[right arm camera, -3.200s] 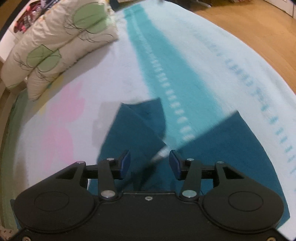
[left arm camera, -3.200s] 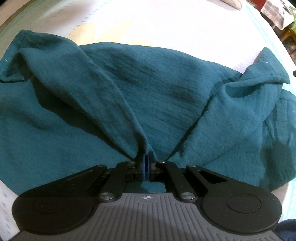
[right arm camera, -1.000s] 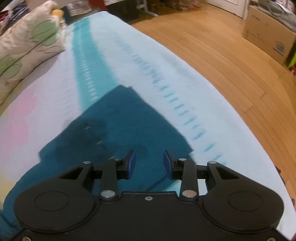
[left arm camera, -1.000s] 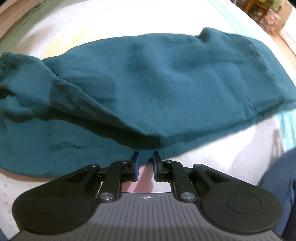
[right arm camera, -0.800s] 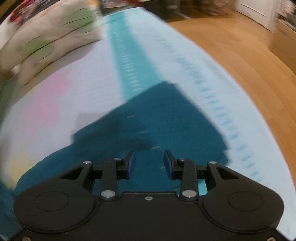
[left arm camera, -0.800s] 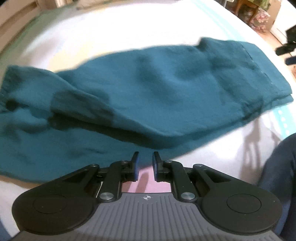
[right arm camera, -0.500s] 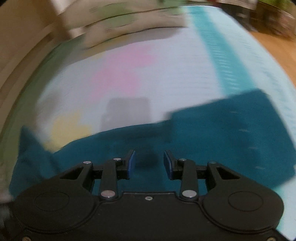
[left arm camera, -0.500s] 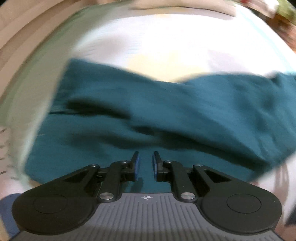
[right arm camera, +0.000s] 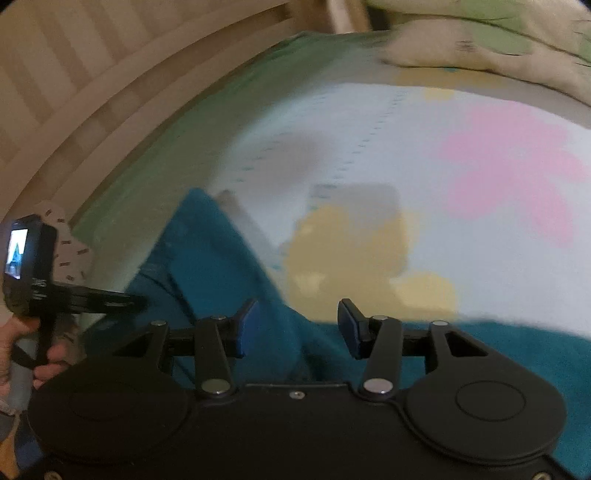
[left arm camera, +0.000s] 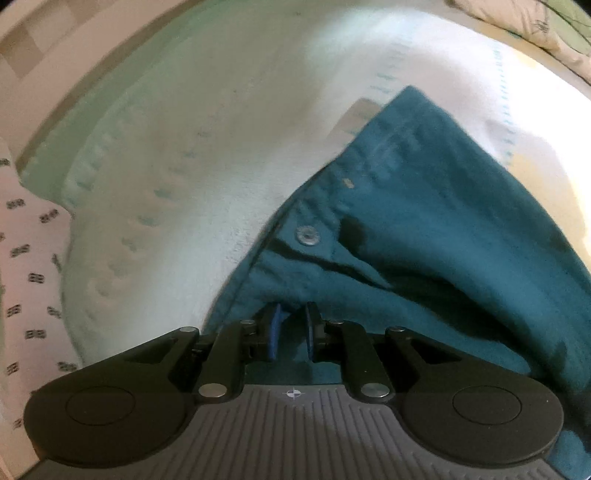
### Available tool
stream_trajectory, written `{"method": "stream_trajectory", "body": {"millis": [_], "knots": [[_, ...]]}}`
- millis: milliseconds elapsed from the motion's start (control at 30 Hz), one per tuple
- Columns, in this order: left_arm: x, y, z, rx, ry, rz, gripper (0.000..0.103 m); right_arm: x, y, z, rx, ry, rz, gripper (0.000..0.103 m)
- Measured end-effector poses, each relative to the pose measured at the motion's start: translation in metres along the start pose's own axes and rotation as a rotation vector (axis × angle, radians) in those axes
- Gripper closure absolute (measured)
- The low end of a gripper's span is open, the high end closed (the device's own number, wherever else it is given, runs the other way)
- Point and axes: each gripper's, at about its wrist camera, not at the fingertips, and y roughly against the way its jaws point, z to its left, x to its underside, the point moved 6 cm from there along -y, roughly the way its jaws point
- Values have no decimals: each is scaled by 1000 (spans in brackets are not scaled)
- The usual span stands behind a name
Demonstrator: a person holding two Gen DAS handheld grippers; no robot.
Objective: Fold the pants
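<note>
In the left wrist view, we see the left gripper (left arm camera: 291, 328) pointing down at the waist end of the teal pants (left arm camera: 443, 236). Its jaws are opening; the gap between the blue pads (left arm camera: 274, 332) is still narrow. Teal cloth lies directly under and ahead of the tips, but the pads do not press on it, so nothing is pinched. Just ahead of the gripper there is the metal button (left arm camera: 307, 235) of the waistband, and from there the pants spread away to the right of the tool. To the left of the gripper lies the pale bedspread (left arm camera: 177, 155) with small teal dashes. At the far upper right corner we see an edge of a pillow (left arm camera: 546, 33).

In the right wrist view, the right gripper (right arm camera: 297, 328) is held above the pants (right arm camera: 207, 251). Its jaws are opening and stand well apart, with teal cloth seen in the gap but below them, not between the pads. The pants run from the right side of the tool, under it, and forward to the left. Ahead of the tips the bedspread (right arm camera: 369, 122) shows yellow and pink patches. To the far left of this tool we see a person's hand (right arm camera: 44, 362) holding the other gripper's handle.
</note>
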Motion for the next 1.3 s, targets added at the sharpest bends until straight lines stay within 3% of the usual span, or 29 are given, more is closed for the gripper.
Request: {"method": "stream_trajectory", "body": {"millis": [233, 367, 433, 467, 567, 667, 800, 933, 1067, 1300], "knots": [[1, -3, 9, 59, 22, 2, 87, -7, -64, 16, -45, 47, 79, 47], [-1, -4, 13, 70, -13, -17, 87, -2, -71, 25, -121, 33, 101, 48], [0, -2, 15, 68, -11, -21, 87, -3, -64, 35, -163, 56, 69, 88], [1, 0, 17, 59, -4, -23, 87, -2, -53, 43, -162, 72, 41, 91], [0, 15, 33, -37, 3, -65, 87, 7, -18, 71, -218, 136, -22, 92], [-4, 39, 58, -121, 29, -130, 87, 36, 3, 106, -261, 213, -26, 92], [-8, 70, 87, -175, 77, -183, 87, 91, -1, 146, -267, 311, 34, 92], [-10, 89, 93, -217, 59, -228, 87, 133, -25, 162, -246, 330, 121, 92], [-3, 92, 71, -190, 1, -236, 87, 158, -41, 169, -204, 360, 153, 92], [26, 66, -1, -66, -154, -180, 87, 159, -44, 165, -200, 357, 154, 92]]}}
